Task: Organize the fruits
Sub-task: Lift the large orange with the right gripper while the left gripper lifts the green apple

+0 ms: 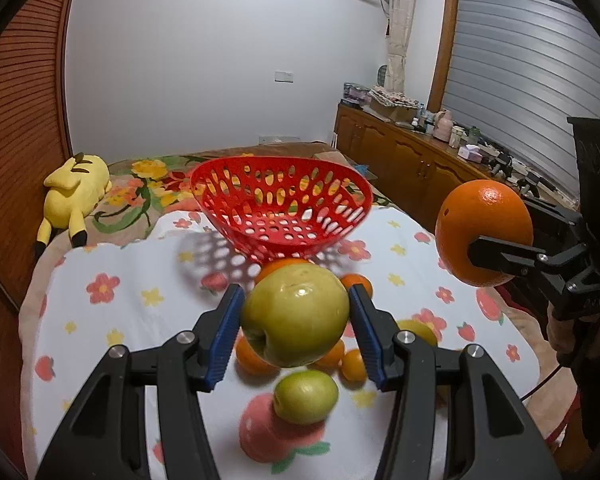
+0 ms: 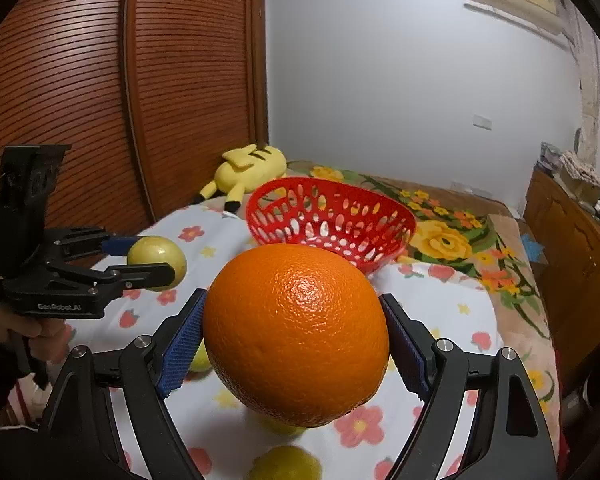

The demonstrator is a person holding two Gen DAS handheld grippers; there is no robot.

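Fruits split between air and bed: large smooth yellow-green apple pinched across its widest part by the left gripper, lifted clear of the flower-print bedsheet; big round pebbly-skinned orange clamped the same way by the right gripper, also held aloft. Both pairs of fingers spread wide yet pressed firmly against the fruit, blue ribbed pads touching the skin on either side.

Probably fairly heavy for their size, both of them, and rigid enough to take a firm squeeze. Apple skin glossy and likely slippery, so best gripped at the equator, never near the stem dimple facing the camera, where the curve would let it squirt out. Orange peel dimpled, likely better for friction, with slight give under the pads; again best held across the middle. Bruising possible if dropped from height, so a low release seems wise.

Red perforated plastic basket standing empty on the bed beyond both grippers, light and likely to skid or tip if a fruit lands on its rim; centre of the bowl the safer target.

More fruit lying on the sheet below the apple: smaller green apple and several small orange citrus fruits, clustered close together. Yellow plush toy off to the side near the wooden slatted wardrobe door.
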